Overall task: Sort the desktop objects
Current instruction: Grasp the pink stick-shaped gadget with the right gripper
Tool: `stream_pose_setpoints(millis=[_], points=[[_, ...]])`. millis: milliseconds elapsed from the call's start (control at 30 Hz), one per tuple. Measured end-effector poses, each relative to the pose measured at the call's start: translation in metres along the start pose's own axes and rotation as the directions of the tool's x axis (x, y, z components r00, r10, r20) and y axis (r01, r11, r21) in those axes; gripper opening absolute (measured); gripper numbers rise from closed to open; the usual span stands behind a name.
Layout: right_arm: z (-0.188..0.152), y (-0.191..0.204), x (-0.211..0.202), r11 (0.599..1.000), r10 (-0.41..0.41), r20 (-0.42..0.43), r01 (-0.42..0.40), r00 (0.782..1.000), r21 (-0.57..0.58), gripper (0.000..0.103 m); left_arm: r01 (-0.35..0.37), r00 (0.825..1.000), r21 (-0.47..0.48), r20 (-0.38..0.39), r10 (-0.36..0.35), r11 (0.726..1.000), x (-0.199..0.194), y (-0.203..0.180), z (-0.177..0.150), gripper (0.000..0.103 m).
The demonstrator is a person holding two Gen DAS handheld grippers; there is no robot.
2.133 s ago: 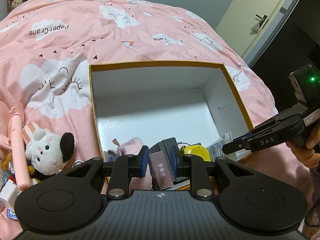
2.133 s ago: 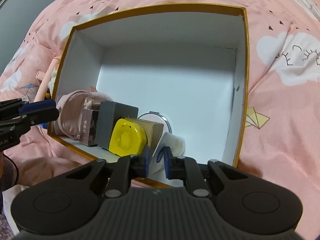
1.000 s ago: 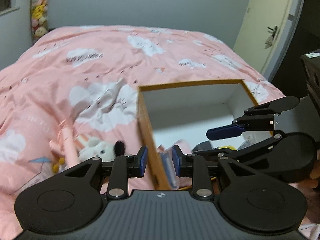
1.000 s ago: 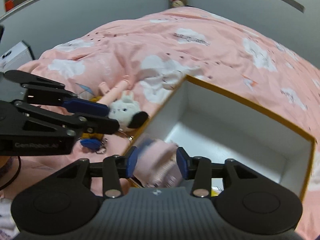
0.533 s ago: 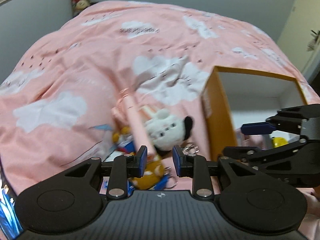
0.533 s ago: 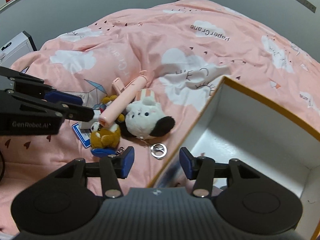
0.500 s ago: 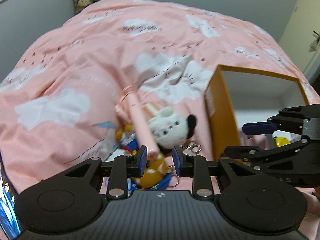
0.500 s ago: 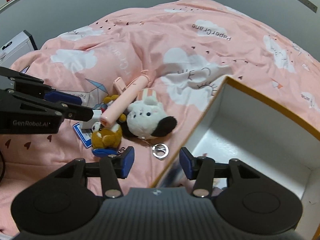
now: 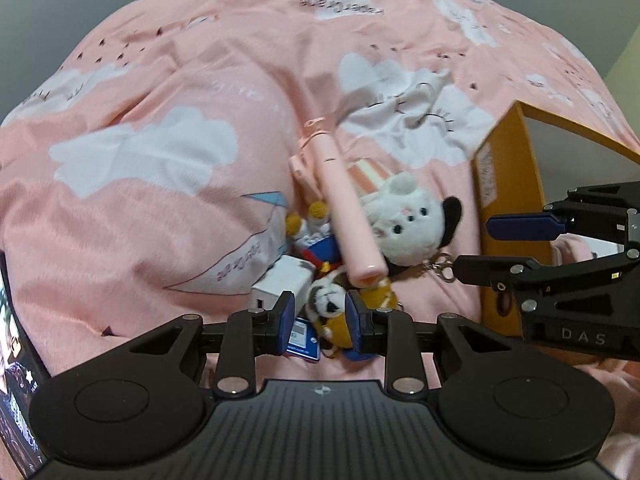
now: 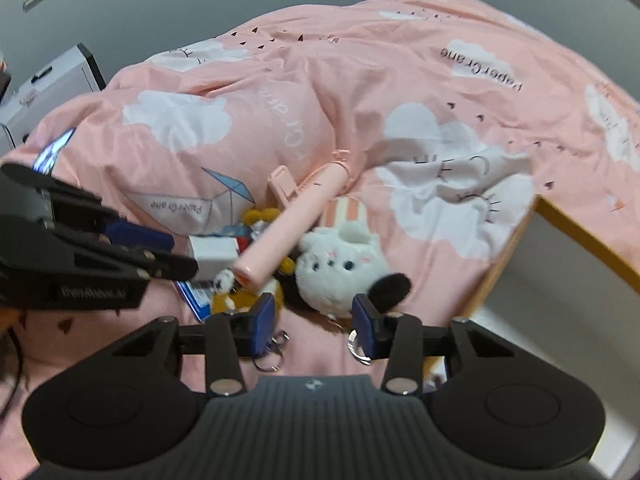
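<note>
On a bed covered by a pink cloud-print duvet, a small heap of things lay just beside the outer wall of an orange-rimmed cardboard box. A pink selfie stick lay across the top of the heap, its open end toward the cameras, resting against a white plush rabbit with a black ear. Under and beside the stick sat a brown plush keychain, a second small plush in blue and red, a white charger block and a blue card. The left tongs hung over the brown plush keychain, which showed in the gap between the blue pads; they stood released, pressing on nothing. The right tongs stood released too, wider apart though their jaws had just been closing, with nothing between them; the rabbit's lower edge and its black ear lay just beyond the pads, and two metal key rings lay on the duvet near them. Part of the box's white interior showed at the right of the right wrist view.
</note>
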State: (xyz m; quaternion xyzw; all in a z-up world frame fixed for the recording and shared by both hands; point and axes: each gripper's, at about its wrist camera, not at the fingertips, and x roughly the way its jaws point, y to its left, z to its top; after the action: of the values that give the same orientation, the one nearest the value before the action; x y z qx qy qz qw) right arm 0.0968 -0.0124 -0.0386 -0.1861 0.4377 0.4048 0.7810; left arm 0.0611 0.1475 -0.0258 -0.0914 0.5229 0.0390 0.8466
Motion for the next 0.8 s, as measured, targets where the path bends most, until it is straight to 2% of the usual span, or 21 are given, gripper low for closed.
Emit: stream_pose_setpoints(millis=[167,300,500,600,667,800], points=[[0.016,-0.004,0.018,0.996,0.073,-0.019,-0.072,0.997,0.06,0.044,-0.03,1.0,-0.018,-0.001,0.03,0.999,0.003,0.01,0.005,0.032],[0.027,-0.002,0.035,0.992,0.102,-0.034,-0.099,0.994,0.074,0.044,-0.036,0.999,0.013,-0.023,0.036,0.999,0.007,0.011,0.008,0.032],[0.028,-0.003,0.053,0.987,0.131,-0.069,-0.123,0.989,0.105,0.044,-0.101,0.992,0.097,-0.061,0.107,0.99,0.013,0.009,0.003,0.032],[0.027,-0.004,0.056,0.984,0.143,-0.067,-0.134,0.988,0.116,0.044,-0.113,0.99,0.092,-0.073,0.12,0.989,0.017,0.011,0.001,0.032],[0.028,-0.004,0.057,0.984,0.143,-0.064,-0.134,0.988,0.116,0.044,-0.115,0.99,0.075,-0.076,0.12,0.991,0.021,0.014,0.002,0.034],[0.029,-0.004,0.057,0.985,0.143,-0.061,-0.136,0.988,0.104,0.044,-0.093,0.991,0.082,-0.085,0.1,0.992,0.029,0.011,0.005,0.05]])
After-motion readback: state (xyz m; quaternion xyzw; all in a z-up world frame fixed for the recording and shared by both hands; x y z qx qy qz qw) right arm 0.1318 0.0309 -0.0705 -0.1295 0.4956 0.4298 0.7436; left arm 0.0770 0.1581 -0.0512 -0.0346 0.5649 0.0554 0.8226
